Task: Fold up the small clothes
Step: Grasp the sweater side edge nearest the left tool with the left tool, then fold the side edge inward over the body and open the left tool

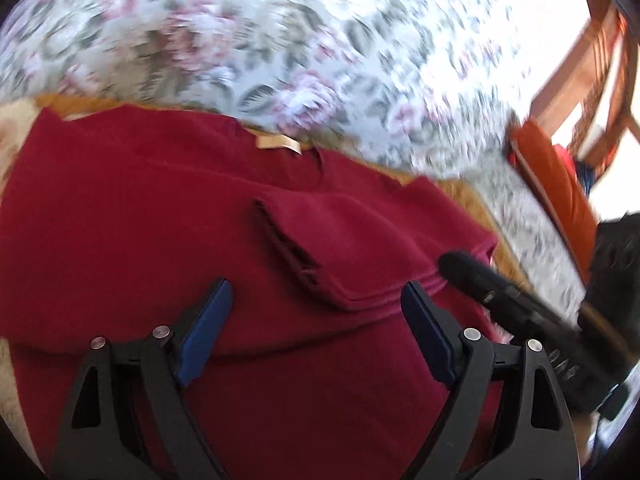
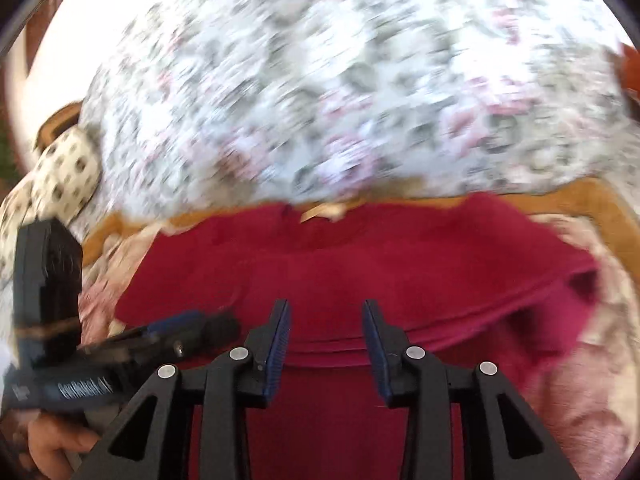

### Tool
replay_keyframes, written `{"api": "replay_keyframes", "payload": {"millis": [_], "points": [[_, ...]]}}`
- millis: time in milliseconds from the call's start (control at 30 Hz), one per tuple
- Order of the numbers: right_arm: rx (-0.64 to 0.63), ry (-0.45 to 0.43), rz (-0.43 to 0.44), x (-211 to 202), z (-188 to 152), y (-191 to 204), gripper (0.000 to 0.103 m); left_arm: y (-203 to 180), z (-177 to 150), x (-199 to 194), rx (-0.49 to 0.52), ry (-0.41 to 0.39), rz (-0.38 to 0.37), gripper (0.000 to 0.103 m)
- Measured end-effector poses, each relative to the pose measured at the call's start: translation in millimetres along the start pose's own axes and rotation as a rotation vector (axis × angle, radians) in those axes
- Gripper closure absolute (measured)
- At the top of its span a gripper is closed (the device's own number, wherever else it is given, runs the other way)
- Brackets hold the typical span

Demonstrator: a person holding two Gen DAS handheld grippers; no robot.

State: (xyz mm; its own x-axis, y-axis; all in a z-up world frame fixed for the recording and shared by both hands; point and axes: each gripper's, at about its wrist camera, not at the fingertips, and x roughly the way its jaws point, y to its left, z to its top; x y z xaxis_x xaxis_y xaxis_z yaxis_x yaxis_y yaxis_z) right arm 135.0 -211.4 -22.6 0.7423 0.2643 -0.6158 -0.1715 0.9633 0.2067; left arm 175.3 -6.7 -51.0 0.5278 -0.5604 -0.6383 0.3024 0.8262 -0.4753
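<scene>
A dark red shirt [image 1: 160,208] lies spread on a floral cloth, its collar with a tan label [image 1: 278,143] at the far side. One sleeve [image 1: 340,240] is folded in over the body. My left gripper [image 1: 316,292] hovers open just above the shirt, empty. The right gripper's fingers [image 1: 480,280] reach in from the right. In the right wrist view the shirt [image 2: 360,256] fills the lower middle, my right gripper [image 2: 326,312] is open above it, and the left gripper [image 2: 160,332] comes in from the left.
A floral tablecloth [image 1: 280,40] covers the far surface. A wooden chair [image 1: 592,80] with an orange cushion [image 1: 556,176] stands at the right. A spotted cushion [image 2: 60,176] sits at the left. An orange-bordered mat [image 2: 580,196] lies under the shirt.
</scene>
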Motion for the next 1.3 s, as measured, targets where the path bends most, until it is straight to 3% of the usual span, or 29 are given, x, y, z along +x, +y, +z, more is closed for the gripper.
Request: {"api": "replay_keyframes", "payload": {"millis": [133, 200, 233, 367, 433, 467, 533, 567, 600, 733, 867, 967, 1100, 1300], "points": [[-0.063, -0.044, -0.036, -19, -1, 5, 0.070, -8, 9, 14, -0.011, 0.038, -0.063, 0.013], [-0.102, -0.032, 0.012, -22, -4, 8, 0.070, -5, 16, 20, -0.052, 0.043, -0.090, 0.013], [-0.148, -0.033, -0.005, -27, -7, 13, 0.070, -4, 19, 22, -0.067, 0.042, -0.095, 0.013], [-0.245, -0.046, 0.037, -33, -15, 27, 0.070, -1, 29, 30, -0.116, 0.029, -0.052, 0.014], [-0.303, 0.035, 0.090, -16, -24, 37, 0.070, 0, 30, 31, -0.123, 0.018, -0.020, 0.022], [-0.321, 0.067, 0.108, -8, -28, 39, 0.070, 0, 30, 31, -0.119, 0.015, 0.006, 0.032], [-0.351, 0.143, 0.138, 10, -39, 44, 0.070, 3, 30, 30, -0.108, 0.014, 0.062, 0.062], [-0.361, 0.188, 0.147, 20, -44, 45, 0.070, 6, 30, 30, -0.106, 0.017, 0.100, 0.096], [-0.365, 0.211, 0.147, 26, -46, 46, 0.069, 10, 30, 30, -0.114, 0.024, 0.110, 0.099], [-0.335, 0.203, 0.177, 27, -46, 39, 0.068, 6, 29, 14, -0.066, -0.030, 0.141, 0.099], [-0.339, 0.204, 0.173, 27, -46, 40, 0.068, 13, 39, -27, -0.083, -0.129, 0.109, 0.099], [-0.343, 0.203, 0.169, 28, -49, 43, 0.067, 25, 48, -47, -0.056, -0.153, 0.162, 0.099], [-0.341, 0.201, 0.170, 26, -46, 42, 0.067, 61, 58, -65, -0.061, -0.135, 0.259, 0.099], [-0.343, 0.202, 0.169, 25, -43, 40, 0.067, 88, 49, -52, -0.028, -0.046, 0.354, 0.098]]}}
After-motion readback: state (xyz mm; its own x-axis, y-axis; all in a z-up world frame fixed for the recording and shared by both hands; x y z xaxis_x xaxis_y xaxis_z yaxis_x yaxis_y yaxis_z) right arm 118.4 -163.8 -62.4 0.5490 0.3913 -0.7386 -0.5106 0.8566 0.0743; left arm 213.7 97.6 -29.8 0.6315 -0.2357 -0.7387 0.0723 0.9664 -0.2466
